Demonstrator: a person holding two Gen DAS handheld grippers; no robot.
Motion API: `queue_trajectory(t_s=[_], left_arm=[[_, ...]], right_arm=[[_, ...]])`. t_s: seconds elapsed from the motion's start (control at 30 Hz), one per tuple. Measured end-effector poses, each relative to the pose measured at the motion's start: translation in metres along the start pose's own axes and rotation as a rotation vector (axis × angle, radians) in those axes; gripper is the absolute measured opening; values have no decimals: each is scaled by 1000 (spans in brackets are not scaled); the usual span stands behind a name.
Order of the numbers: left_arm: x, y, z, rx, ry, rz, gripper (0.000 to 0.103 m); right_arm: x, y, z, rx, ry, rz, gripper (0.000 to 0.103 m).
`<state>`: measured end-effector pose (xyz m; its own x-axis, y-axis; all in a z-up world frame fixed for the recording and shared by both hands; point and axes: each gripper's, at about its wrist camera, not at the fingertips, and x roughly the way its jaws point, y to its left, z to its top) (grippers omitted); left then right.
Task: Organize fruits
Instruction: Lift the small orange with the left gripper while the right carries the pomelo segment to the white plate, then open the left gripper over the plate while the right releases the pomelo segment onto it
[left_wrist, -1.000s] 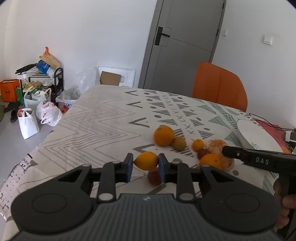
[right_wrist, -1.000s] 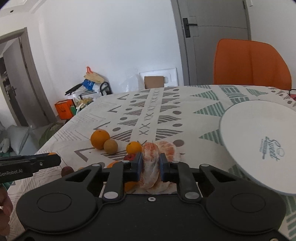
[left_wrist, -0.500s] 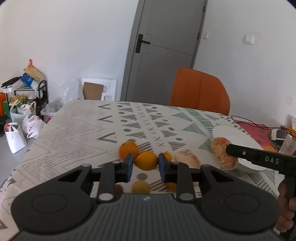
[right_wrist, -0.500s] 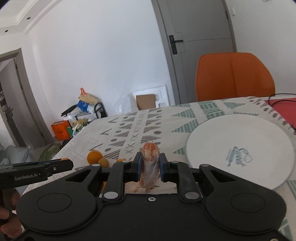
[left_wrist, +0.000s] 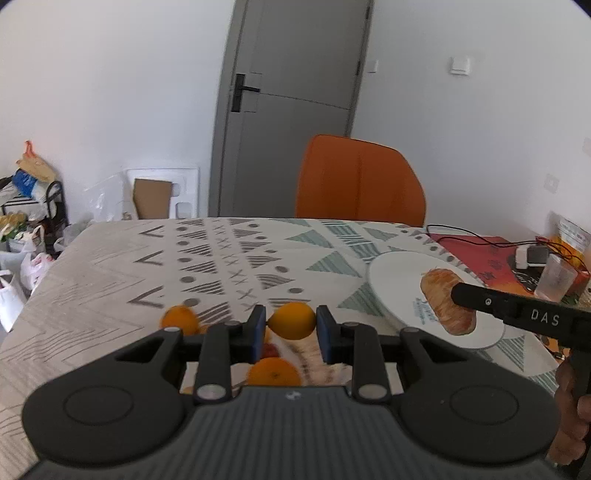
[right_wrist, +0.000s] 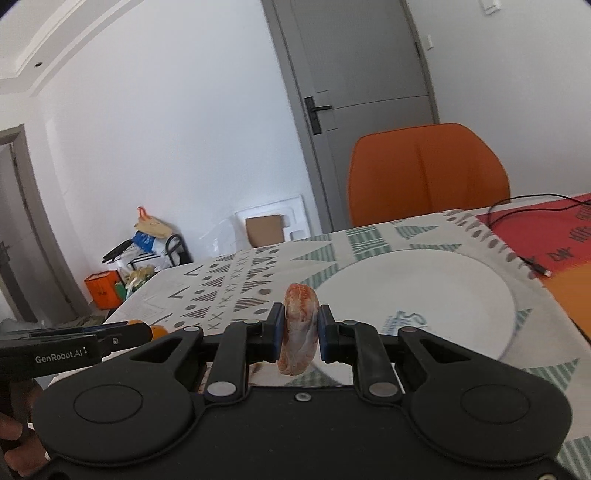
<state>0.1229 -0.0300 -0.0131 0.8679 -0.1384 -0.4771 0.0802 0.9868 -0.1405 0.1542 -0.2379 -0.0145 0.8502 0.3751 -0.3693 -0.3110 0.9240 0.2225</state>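
Both grippers have risen from the fruit pile and swung toward the white plate over the last second, each carrying its fruit along. Now the left gripper is clamped on a small orange, held in the air above the patterned tablecloth. Its blue pads press the fruit from both sides.

Below and behind that gripper, other fruit lies on the cloth: a second orange to the left, a larger orange close under the gripper body, and a small red fruit between them. All of these are blurred.

The right gripper is closed on a peeled orange half, which stands on edge between the pads. From the left wrist camera, the same peeled piece hangs over the near part of the white plate; whether it touches the plate cannot be told. From the right wrist camera, the plate lies just beyond and to the right of the gripper.

An orange chair stands at the far side of the table before a grey door. A red mat with a black cable across it lies to the right of the plate. Bags and boxes sit on the floor to the left.
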Motion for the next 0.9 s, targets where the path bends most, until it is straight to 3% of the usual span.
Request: queue_trajectory(t_s=[0.43, 0.9], left_arm=[[33, -46, 9, 62, 7, -54, 28], [73, -79, 13, 103, 40, -110, 28]], right_arm=[[-13, -46, 2, 47, -39, -55, 17], [3, -79, -6, 92, -11, -107, 17]])
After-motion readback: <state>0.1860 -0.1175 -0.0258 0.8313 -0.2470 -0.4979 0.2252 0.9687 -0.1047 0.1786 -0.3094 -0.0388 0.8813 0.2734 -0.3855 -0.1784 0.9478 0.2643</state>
